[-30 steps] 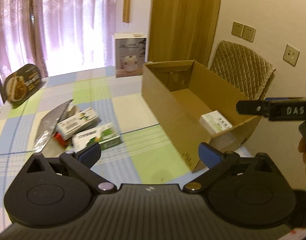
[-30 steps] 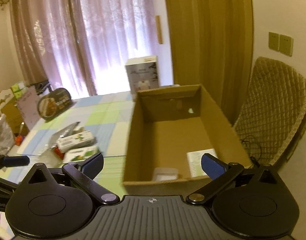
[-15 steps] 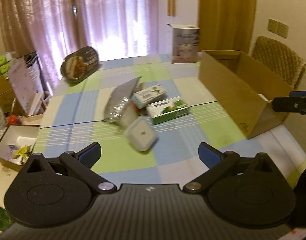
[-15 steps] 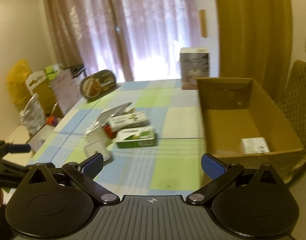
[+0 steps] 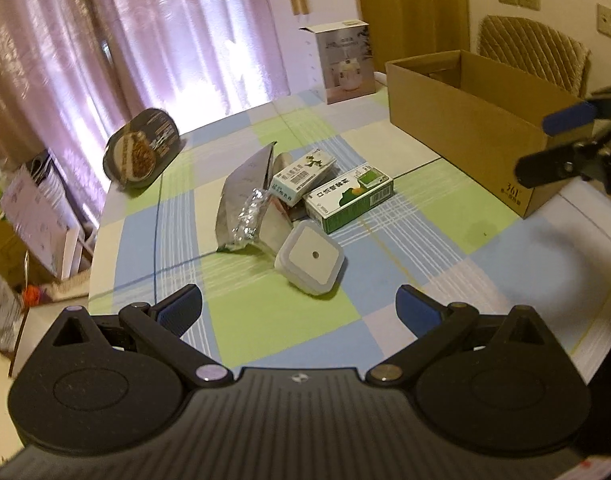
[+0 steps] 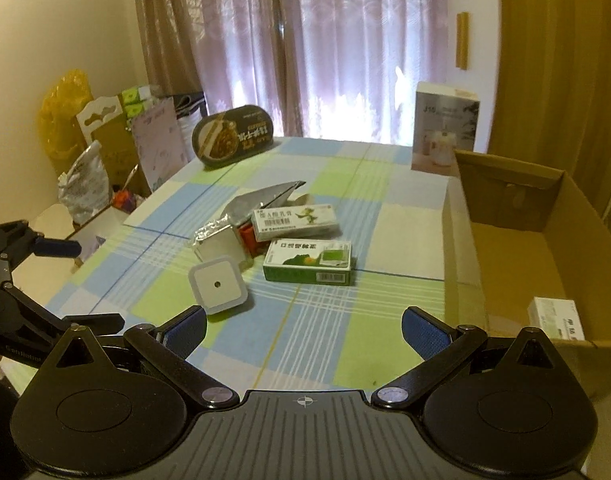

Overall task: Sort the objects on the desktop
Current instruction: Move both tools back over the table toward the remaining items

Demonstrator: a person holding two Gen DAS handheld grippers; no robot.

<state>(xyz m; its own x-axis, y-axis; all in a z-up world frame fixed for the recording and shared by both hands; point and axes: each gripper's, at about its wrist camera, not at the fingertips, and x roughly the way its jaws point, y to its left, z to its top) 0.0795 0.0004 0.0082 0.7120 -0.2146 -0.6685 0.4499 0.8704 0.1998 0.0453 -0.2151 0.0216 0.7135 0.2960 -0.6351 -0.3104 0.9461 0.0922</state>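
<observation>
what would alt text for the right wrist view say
The open right gripper hovers empty above a checked tablecloth, facing a pile of small items: a white square box, a green carton, a foil pouch. A cardboard box stands at right.

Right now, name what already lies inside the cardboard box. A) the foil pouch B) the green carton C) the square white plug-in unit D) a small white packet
D: the right wrist view shows a small white packet on the floor of the cardboard box; the rest lie on the table.

Both wrist cameras looked down from the near edge across the checked tablecloth (image 5: 289,320), the left facing right toward the brown cardboard box (image 5: 465,120), sharing the central pile.
</observation>
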